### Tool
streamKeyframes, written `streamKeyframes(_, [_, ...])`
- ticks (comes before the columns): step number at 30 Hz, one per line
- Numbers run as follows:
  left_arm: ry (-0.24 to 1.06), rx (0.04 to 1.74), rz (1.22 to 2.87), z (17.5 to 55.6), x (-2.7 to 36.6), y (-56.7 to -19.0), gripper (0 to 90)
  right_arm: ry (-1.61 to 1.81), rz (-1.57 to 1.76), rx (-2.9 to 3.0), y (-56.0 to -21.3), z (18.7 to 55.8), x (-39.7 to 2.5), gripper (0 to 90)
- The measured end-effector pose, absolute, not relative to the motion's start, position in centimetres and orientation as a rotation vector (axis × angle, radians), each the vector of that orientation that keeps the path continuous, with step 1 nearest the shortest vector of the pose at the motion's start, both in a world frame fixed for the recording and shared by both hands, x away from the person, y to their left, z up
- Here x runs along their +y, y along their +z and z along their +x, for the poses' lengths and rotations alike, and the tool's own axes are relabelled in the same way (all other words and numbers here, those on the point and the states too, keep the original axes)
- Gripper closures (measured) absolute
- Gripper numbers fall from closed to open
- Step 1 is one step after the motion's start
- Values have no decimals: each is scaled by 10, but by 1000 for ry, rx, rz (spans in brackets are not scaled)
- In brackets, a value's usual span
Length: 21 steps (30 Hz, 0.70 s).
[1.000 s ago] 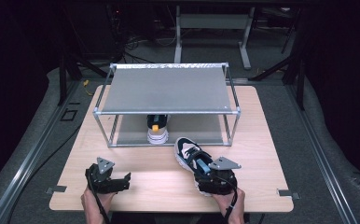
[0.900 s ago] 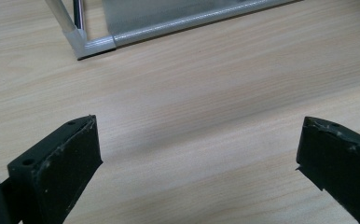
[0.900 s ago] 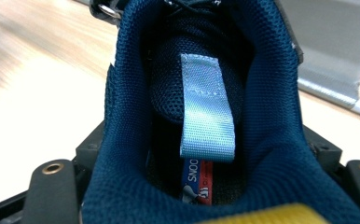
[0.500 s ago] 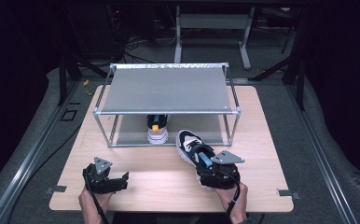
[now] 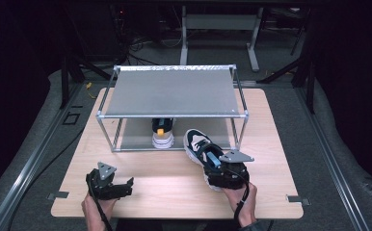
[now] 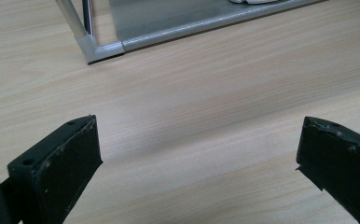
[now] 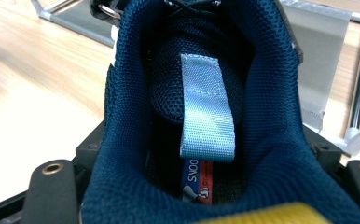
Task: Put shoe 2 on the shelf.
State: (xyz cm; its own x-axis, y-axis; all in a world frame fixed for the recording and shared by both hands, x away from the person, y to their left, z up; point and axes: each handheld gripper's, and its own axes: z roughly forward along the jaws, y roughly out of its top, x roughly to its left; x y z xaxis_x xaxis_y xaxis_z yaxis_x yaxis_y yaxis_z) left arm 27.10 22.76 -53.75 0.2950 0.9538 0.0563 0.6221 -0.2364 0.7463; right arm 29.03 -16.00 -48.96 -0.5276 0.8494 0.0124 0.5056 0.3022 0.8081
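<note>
Gripping the heel of a navy-and-white sneaker (image 5: pixel 201 149), the right gripper (image 5: pixel 226 174) has its jaws closed on the collar from both sides; in the right gripper view the shoe's blue lining and pale pull tab (image 7: pixel 206 107) sit between the black jaw blocks. Holding at the heel probably leaves the toe free to lead into the rack (image 5: pixel 174 91), which stands just beyond it. Shoe rests on the wooden table (image 5: pixel 140 163), toe pointing at the rack's lower shelf, near a second sneaker (image 5: pixel 162 133) already under the top shelf.

Left gripper (image 5: pixel 114 187): jaws wide apart, nothing between them, low over bare table near the rack's corner post (image 6: pixel 96 46); likely idle.

Unclear: exact pad contact is masked by the collar; most of the second sneaker is hidden by the top shelf.
</note>
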Motion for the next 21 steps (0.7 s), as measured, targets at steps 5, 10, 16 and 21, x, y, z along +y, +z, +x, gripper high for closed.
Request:
streamKeyframes(5, [693, 1404, 1946, 269, 229, -538, 0, 1107, 1215, 2150, -484, 298, -157, 246])
streamKeyframes(10, [699, 1407, 1941, 268, 233, -538, 0, 1111, 1204, 2148, -480, 309, -153, 246])
streamKeyframes(16, [696, 1405, 1956, 270, 234, -538, 0, 1102, 1214, 2140, -477, 320, -148, 246])
streamKeyframes(21, [692, 1394, 1961, 272, 233, -536, 0, 1082, 1234, 2133, -476, 328, -145, 245])
